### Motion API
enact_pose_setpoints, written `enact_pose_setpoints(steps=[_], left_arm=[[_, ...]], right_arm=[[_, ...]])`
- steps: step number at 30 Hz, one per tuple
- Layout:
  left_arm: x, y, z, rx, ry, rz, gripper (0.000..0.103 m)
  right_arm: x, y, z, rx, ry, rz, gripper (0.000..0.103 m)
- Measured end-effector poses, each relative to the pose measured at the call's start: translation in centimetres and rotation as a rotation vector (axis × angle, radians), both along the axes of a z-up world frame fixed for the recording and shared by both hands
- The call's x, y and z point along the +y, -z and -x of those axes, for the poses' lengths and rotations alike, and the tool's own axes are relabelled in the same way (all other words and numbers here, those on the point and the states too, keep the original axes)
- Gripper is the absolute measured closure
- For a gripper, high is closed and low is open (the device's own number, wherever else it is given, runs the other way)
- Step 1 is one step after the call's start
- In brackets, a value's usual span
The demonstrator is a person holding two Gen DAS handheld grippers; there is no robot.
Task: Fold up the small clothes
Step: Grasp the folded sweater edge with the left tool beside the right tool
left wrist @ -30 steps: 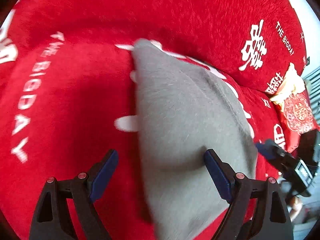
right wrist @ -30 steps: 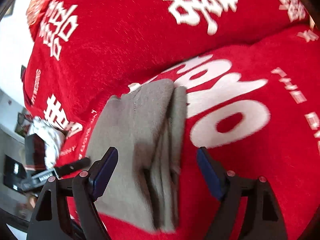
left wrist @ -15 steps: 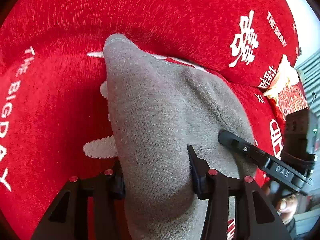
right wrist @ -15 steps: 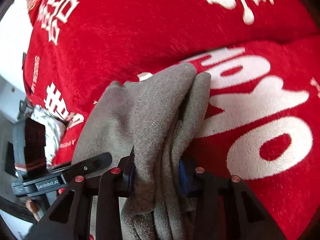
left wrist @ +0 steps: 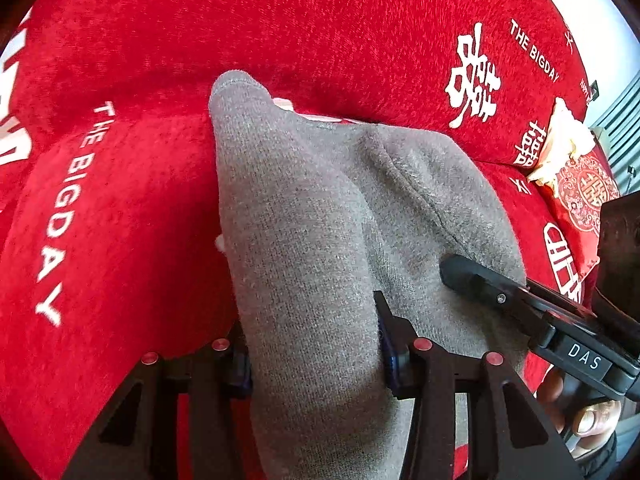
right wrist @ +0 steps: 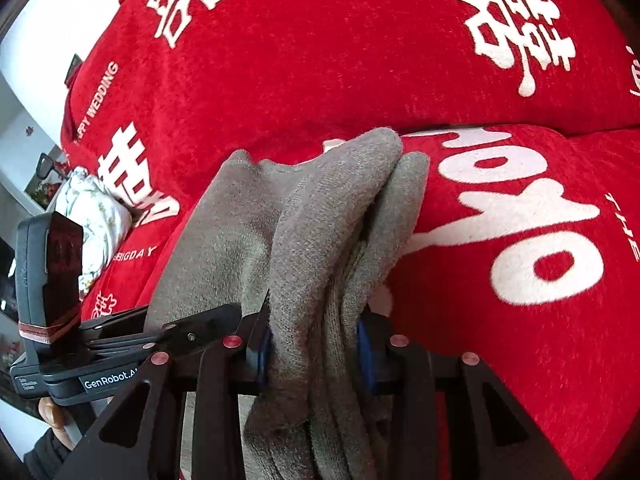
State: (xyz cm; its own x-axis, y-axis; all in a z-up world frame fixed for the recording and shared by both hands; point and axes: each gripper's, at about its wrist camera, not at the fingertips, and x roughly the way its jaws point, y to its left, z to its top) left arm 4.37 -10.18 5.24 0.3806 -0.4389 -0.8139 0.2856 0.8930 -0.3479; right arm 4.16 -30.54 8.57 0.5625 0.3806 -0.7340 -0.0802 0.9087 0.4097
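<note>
A grey knitted garment (left wrist: 320, 216) lies bunched in folds on a red sofa cover. My left gripper (left wrist: 314, 356) is shut on its near edge, the cloth bulging up between the jaws. My right gripper (right wrist: 314, 354) is shut on several stacked layers of the same grey garment (right wrist: 320, 220). The right gripper also shows in the left wrist view (left wrist: 520, 304), pressed against the garment's right side. The left gripper shows in the right wrist view (right wrist: 132, 344), at the garment's left side.
The red plush sofa cover (left wrist: 120, 220) with white lettering has a seat and a back cushion (right wrist: 320, 60) rising behind the garment. A red and white pillow (left wrist: 580, 184) lies at the right end. A pale floral cloth (right wrist: 92, 216) lies at the sofa's left end.
Both grippers were open over the flat garment a second ago. They closed on its near edges and lifted them, so the cloth now bunches upward.
</note>
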Motion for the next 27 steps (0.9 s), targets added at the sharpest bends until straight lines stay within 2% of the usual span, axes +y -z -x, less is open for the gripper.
enact_pose_setpoints(steps=[14,27], left_arm=[[4.3,0.0,5.4,-0.032,-0.042,-0.024,0.055],[6.4,0.3,9.2,-0.058,-0.066,-0.033,0.055]], right_arm=[[5.1,-0.5,4.3,-0.028,-0.06,0.046,0.066],[7.5,-0.6,7.6,-0.054,-0.093,0.064,0.066]])
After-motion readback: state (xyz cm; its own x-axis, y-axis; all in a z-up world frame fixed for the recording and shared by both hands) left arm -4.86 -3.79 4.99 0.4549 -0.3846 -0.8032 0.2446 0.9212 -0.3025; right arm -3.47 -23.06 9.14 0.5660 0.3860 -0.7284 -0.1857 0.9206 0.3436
